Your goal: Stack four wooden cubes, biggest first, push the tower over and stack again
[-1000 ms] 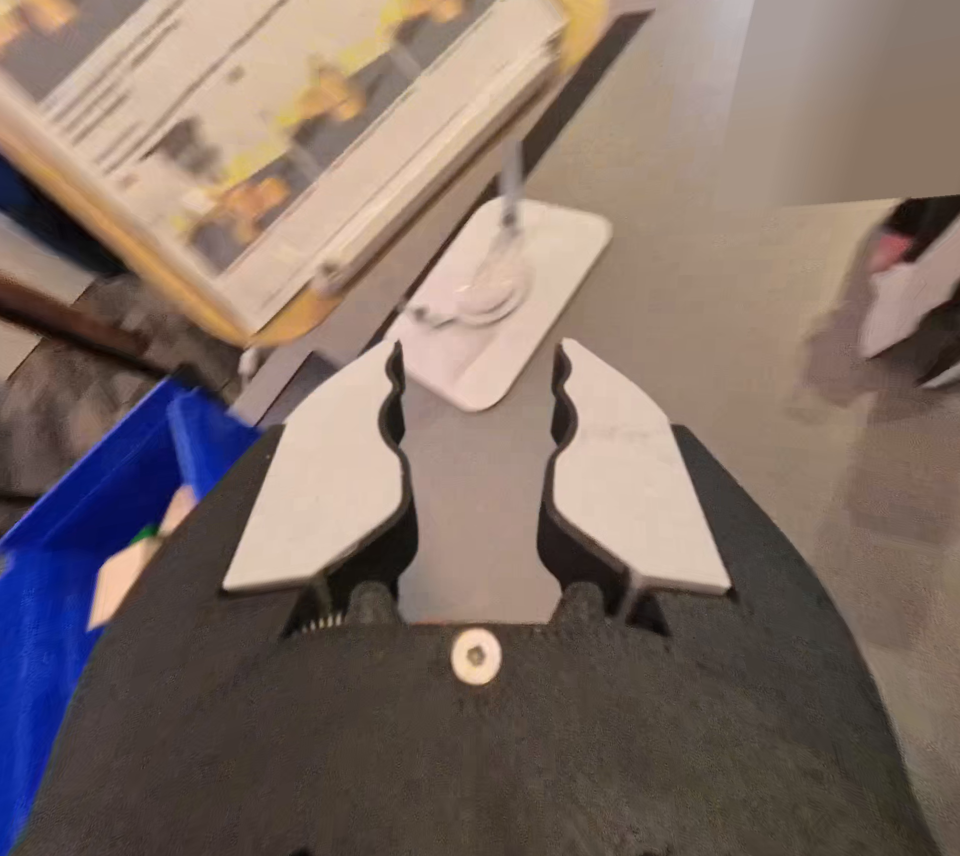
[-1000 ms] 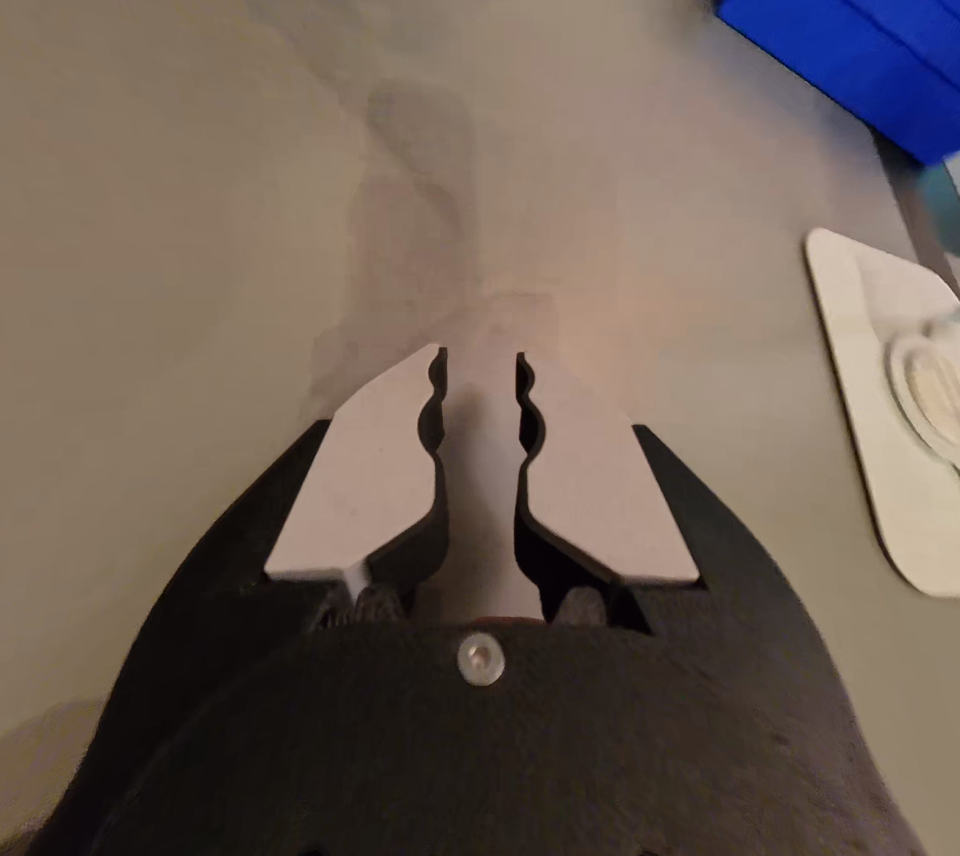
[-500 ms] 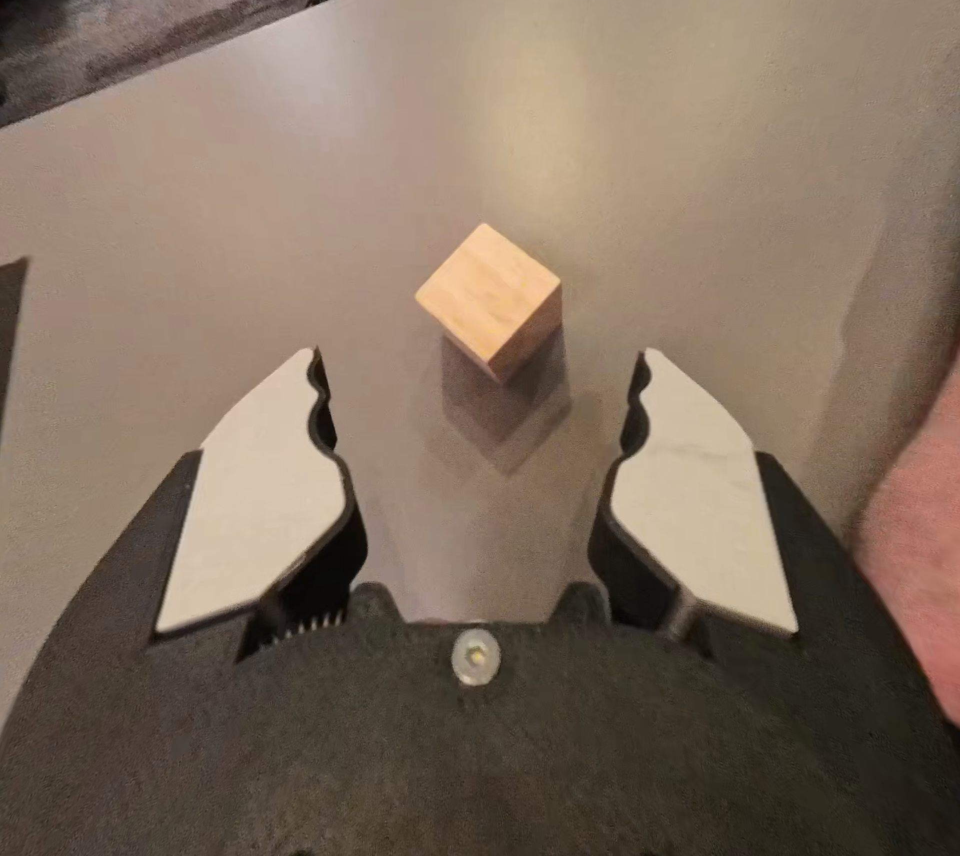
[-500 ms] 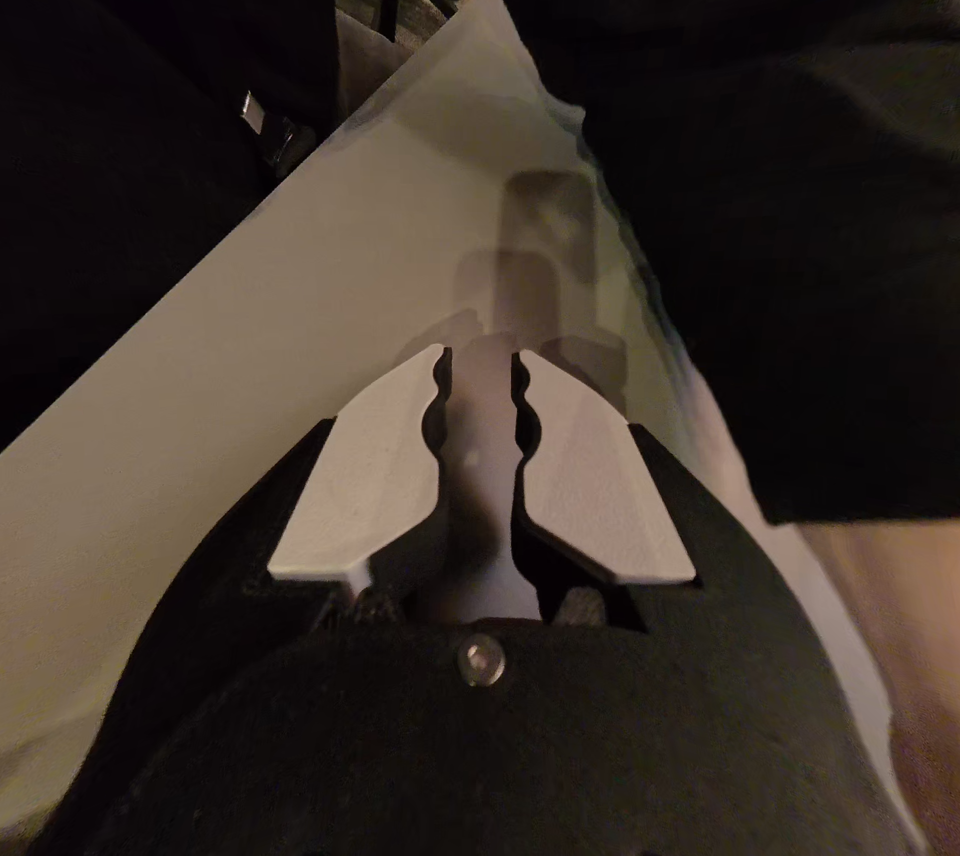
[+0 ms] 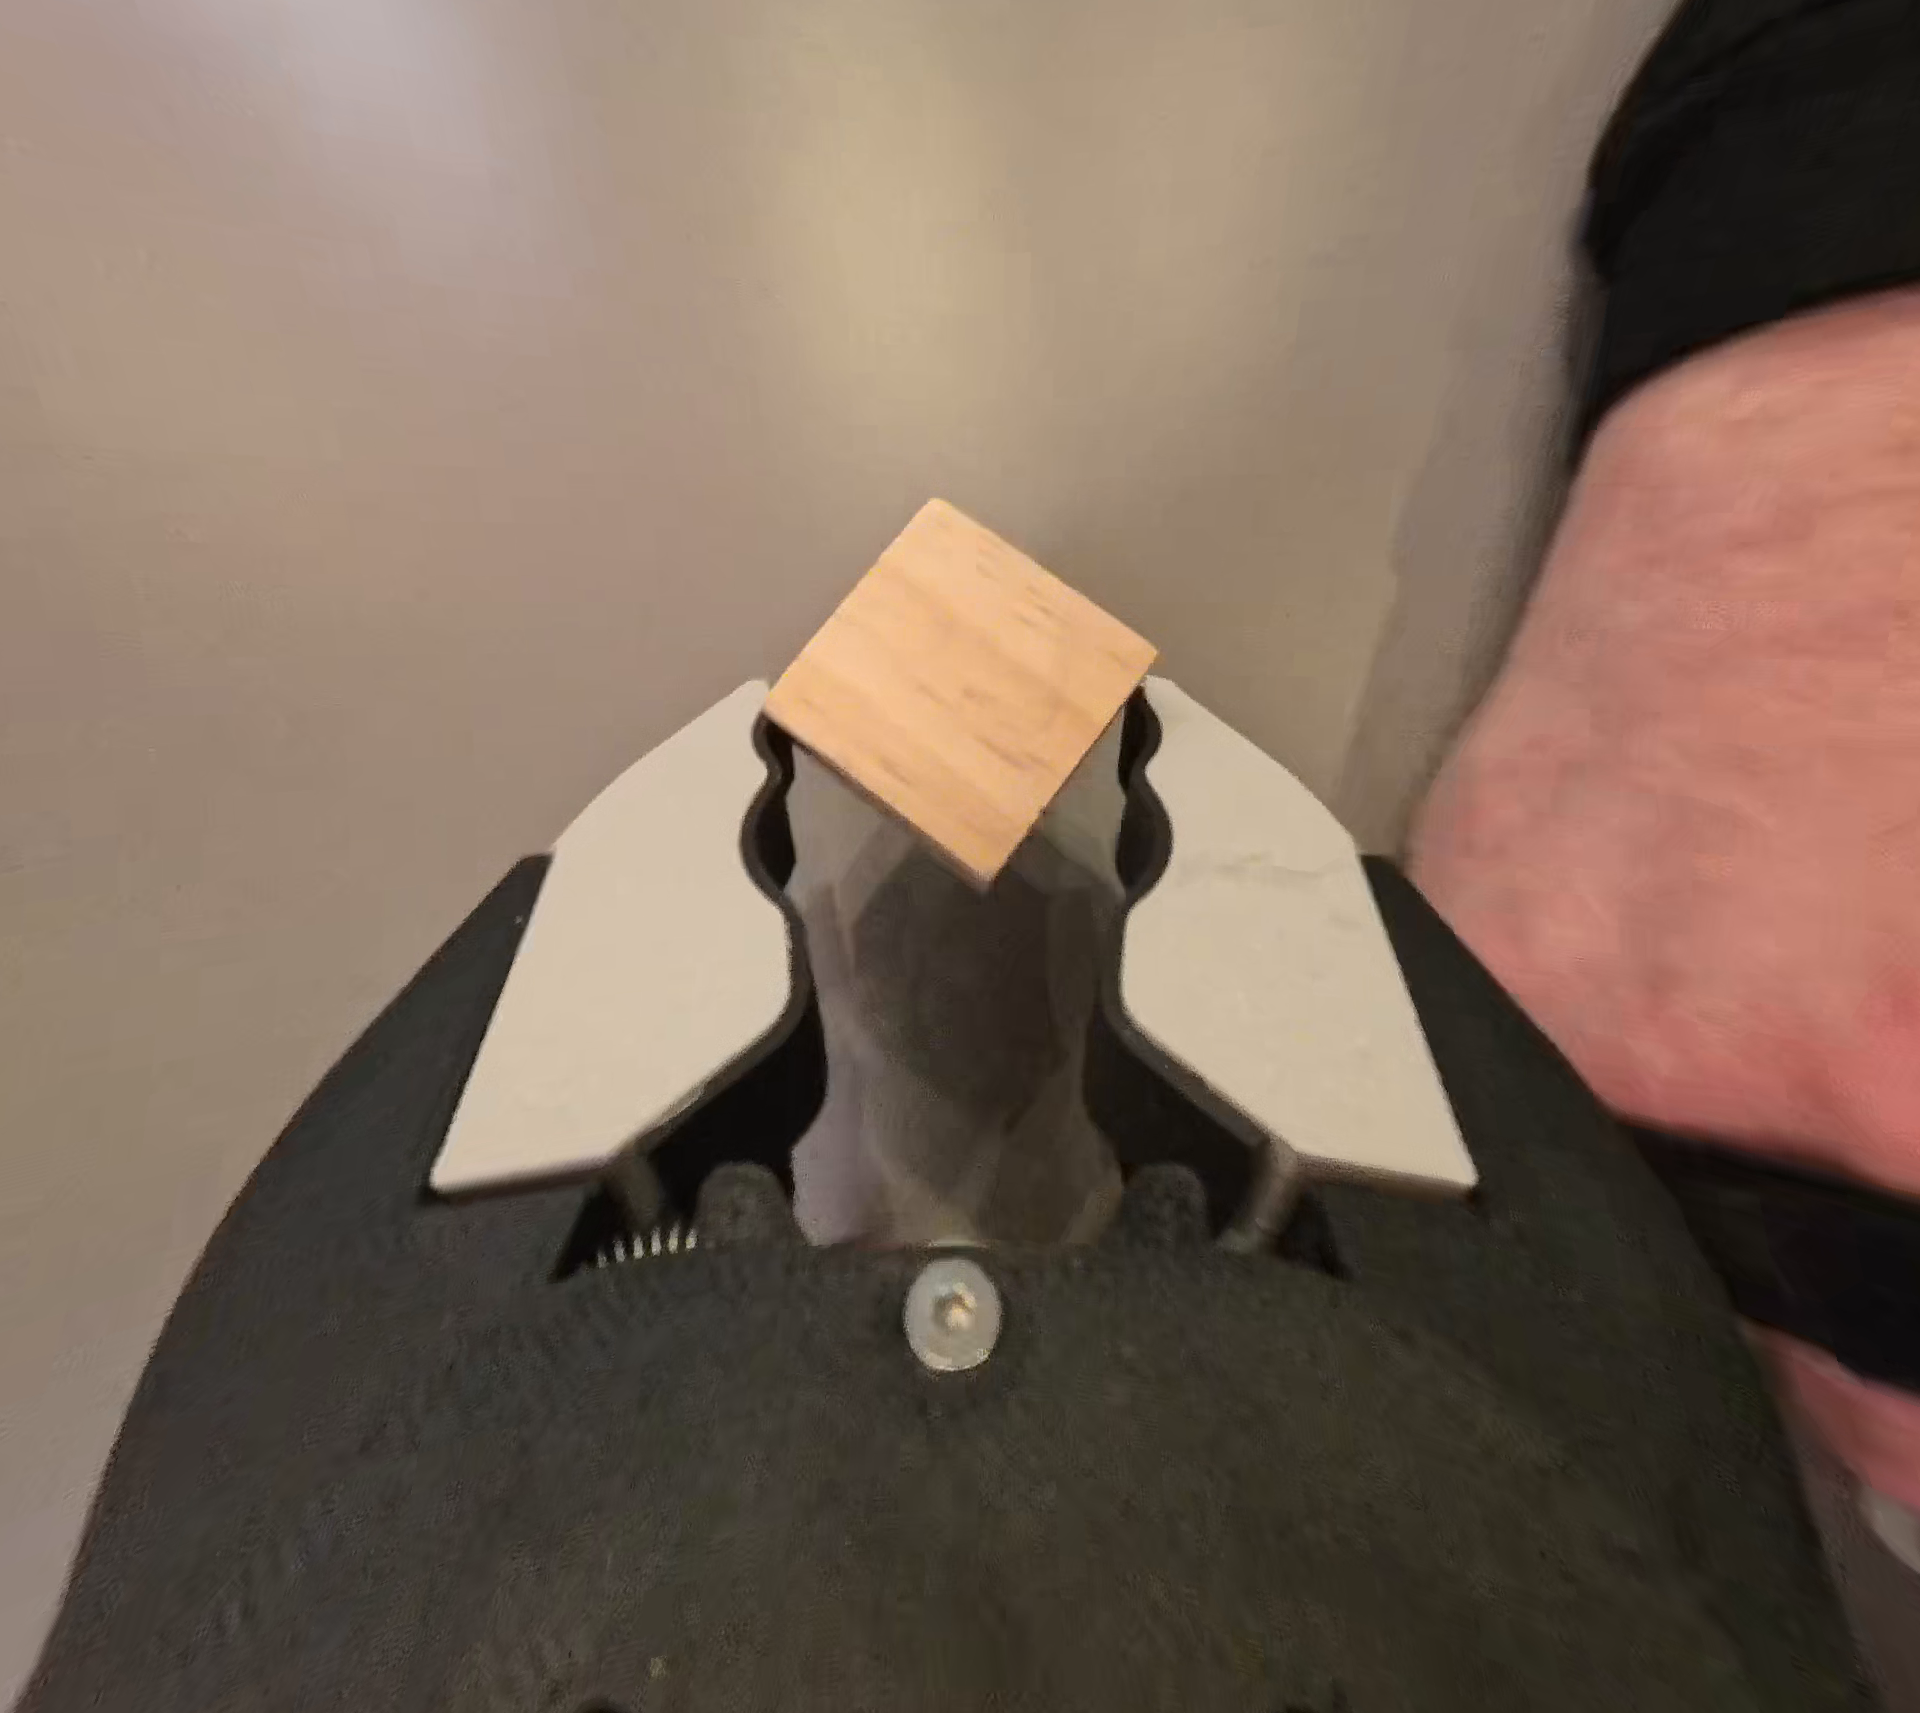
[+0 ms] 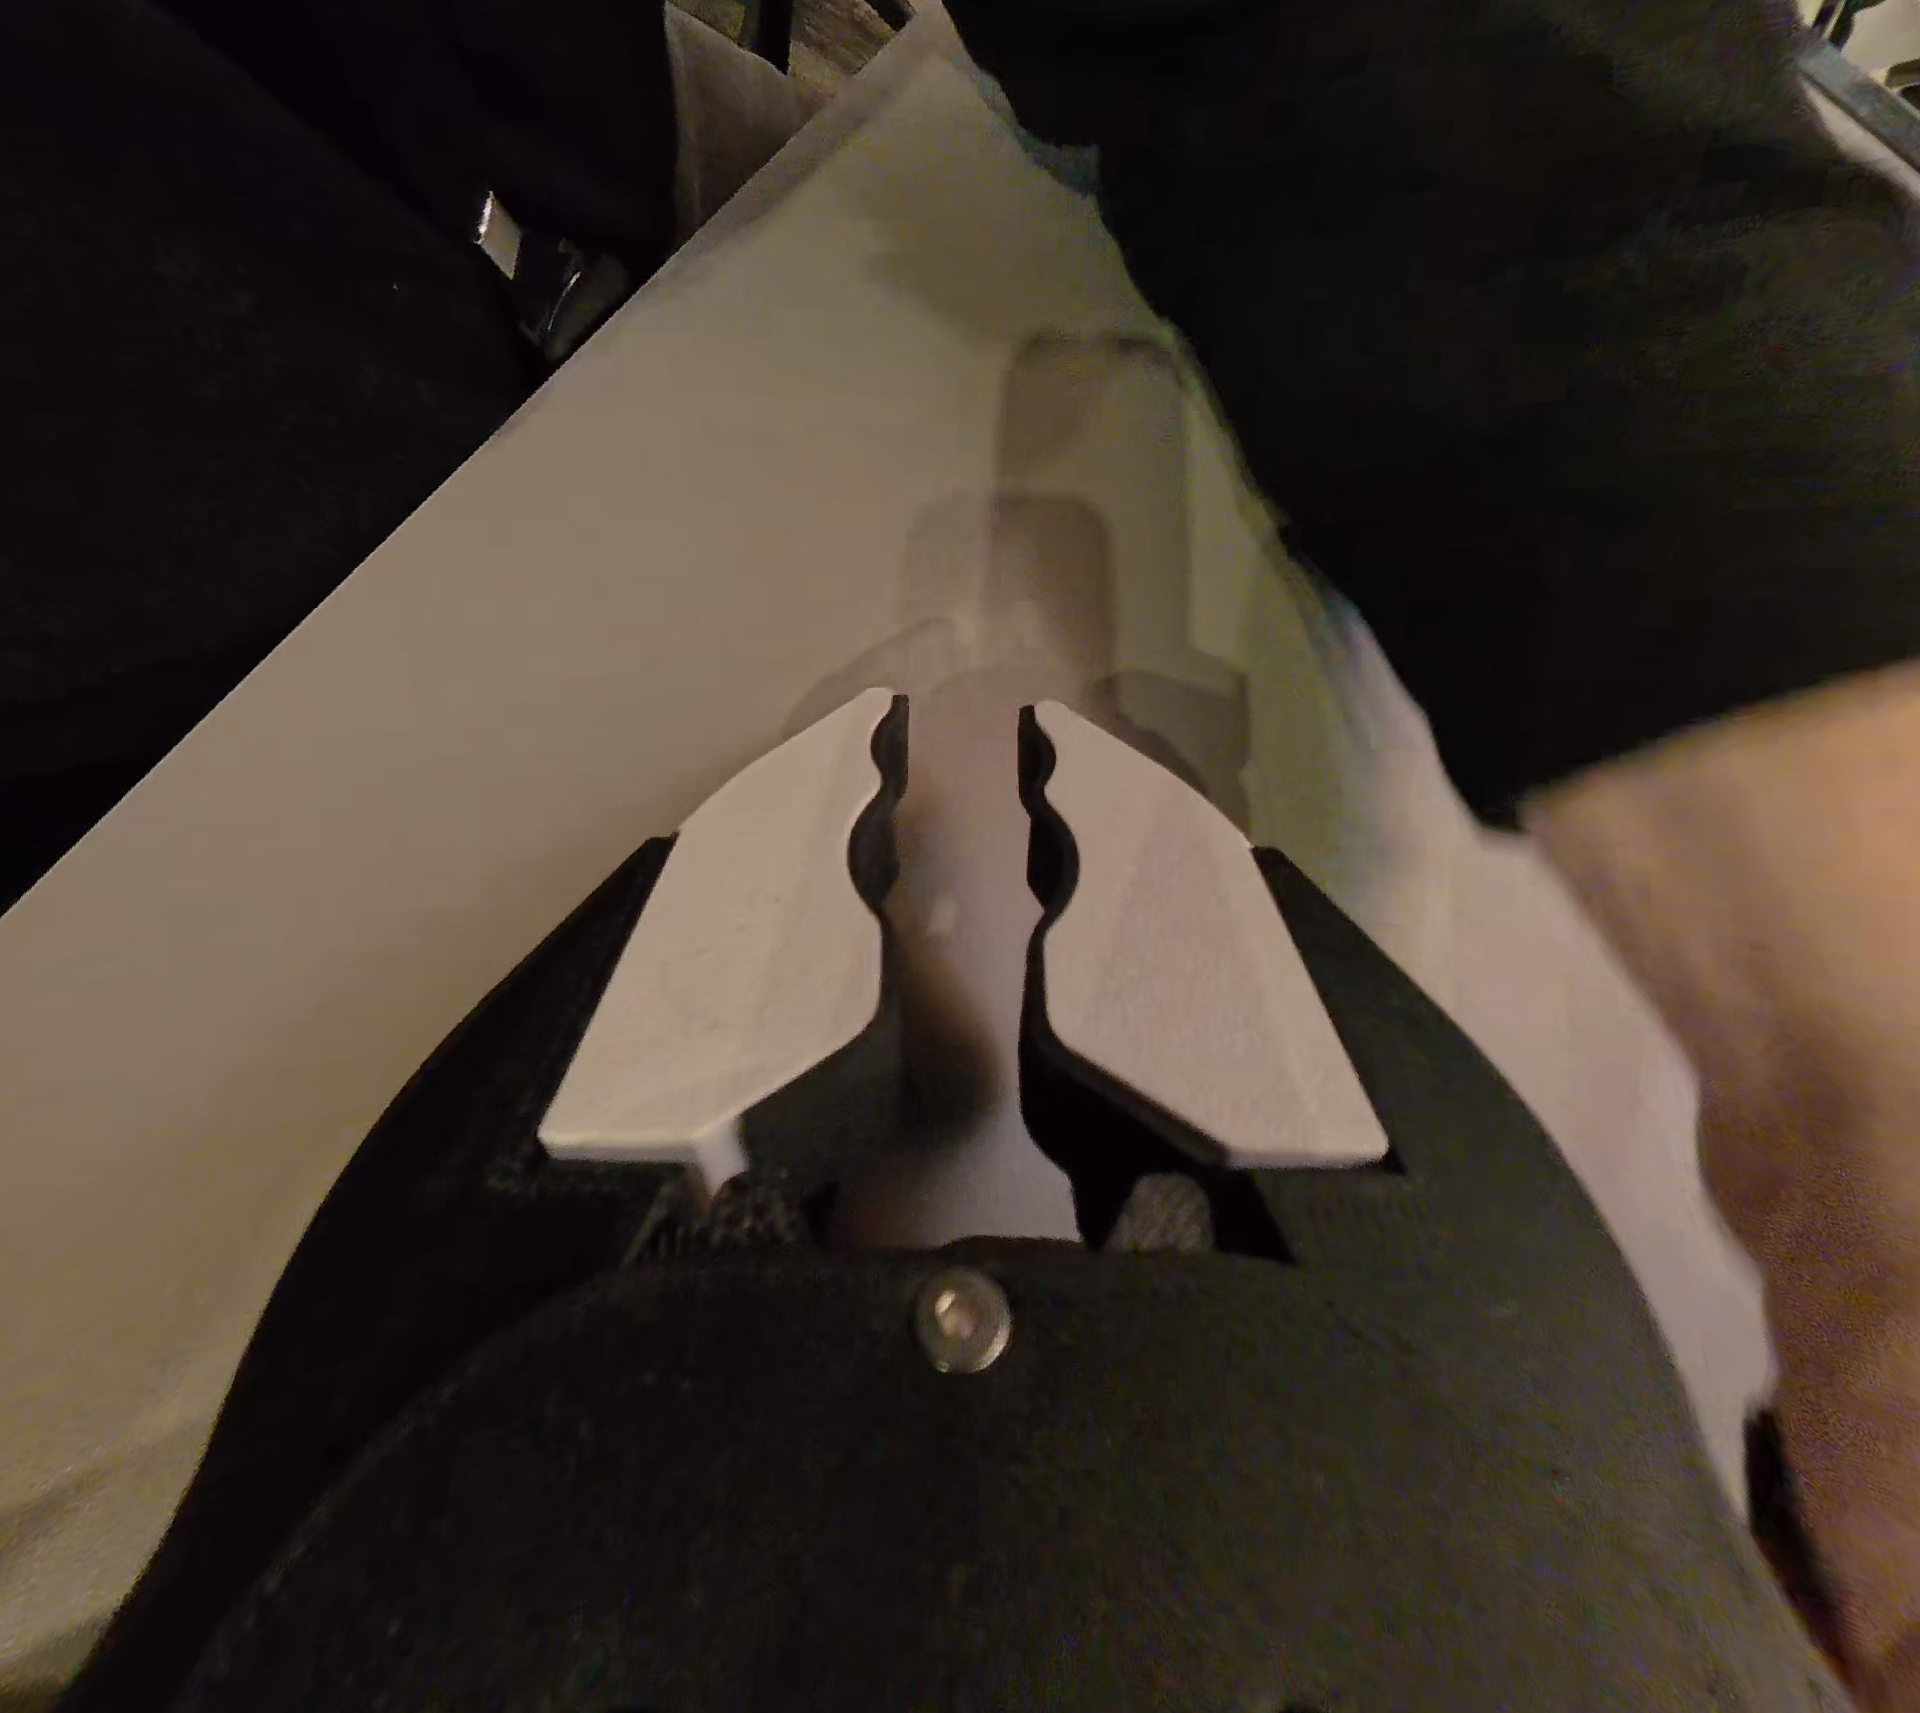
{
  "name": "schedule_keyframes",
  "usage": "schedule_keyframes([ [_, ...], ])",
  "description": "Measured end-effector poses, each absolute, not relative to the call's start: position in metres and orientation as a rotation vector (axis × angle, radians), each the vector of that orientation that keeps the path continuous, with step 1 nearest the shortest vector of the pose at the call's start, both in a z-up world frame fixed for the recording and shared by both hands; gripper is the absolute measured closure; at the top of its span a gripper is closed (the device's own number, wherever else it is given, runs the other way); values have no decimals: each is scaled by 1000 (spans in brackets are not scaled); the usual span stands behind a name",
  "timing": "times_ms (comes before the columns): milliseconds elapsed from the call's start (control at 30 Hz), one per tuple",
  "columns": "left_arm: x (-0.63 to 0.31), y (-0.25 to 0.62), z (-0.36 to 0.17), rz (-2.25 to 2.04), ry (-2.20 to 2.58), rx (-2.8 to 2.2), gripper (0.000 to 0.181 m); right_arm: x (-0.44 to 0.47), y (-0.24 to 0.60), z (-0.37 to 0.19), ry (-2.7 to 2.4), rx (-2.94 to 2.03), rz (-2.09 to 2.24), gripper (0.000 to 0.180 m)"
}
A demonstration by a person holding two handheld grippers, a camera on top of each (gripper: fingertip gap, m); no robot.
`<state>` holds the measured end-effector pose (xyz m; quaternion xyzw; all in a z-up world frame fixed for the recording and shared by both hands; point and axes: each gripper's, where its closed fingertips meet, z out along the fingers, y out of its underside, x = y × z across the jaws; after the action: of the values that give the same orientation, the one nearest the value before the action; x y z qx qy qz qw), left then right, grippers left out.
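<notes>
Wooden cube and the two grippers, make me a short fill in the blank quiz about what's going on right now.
1. The left gripper has its fingertips on a ____ cube.
2. The cube's corners point at the fingers, so its top looks like a ____.
3. The right gripper holds ____.
4. The table is ____ in colour.

Missing words: wooden; diamond; nothing; grey

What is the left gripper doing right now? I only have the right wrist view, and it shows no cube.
Observer: The left gripper is shut on a wooden cube, with its fingertips on two opposite corners.
Operator: Any other cubes around it?
Observer: None show in the left wrist view, only grey table.
Operator: Anything close by?
Observer: A person's forearm is close on its right side.
</notes>
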<state>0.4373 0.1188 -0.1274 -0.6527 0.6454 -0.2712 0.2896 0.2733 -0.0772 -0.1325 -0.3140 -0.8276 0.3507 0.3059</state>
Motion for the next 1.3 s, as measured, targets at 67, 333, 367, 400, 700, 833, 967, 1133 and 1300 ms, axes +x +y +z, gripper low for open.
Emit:
schedule_keyframes([
  [67,395,103,-106,-723,1631,-1770,120,273,-76,-131,-2174,-842,942,160],
  [333,80,88,-4,-146,1008,-1978,120,259,-46,-122,-2030,-941,897,166],
  [367,31,91,8,-45,900,-2002,120,255,-43,-123,-2020,-948,873,166],
  [400,-16,95,17,45,802,-2025,120,251,-40,-124,-2015,-954,851,166],
  [700,-260,148,-8,341,197,-2227,120,182,-16,-125,-1993,-961,806,169],
  [833,-283,162,-34,421,150,-2282,119,158,-14,-128,-2019,-939,793,170],
  [967,-305,160,-55,542,75,-2350,109,147,-14,-127,-2026,-926,810,170],
  [1133,-310,152,-36,606,89,-2333,103,146,-11,-124,-2006,-933,836,170],
  [1300,-286,149,-6,612,184,-2216,110,141,-7,-122,-1987,-947,832,170],
])
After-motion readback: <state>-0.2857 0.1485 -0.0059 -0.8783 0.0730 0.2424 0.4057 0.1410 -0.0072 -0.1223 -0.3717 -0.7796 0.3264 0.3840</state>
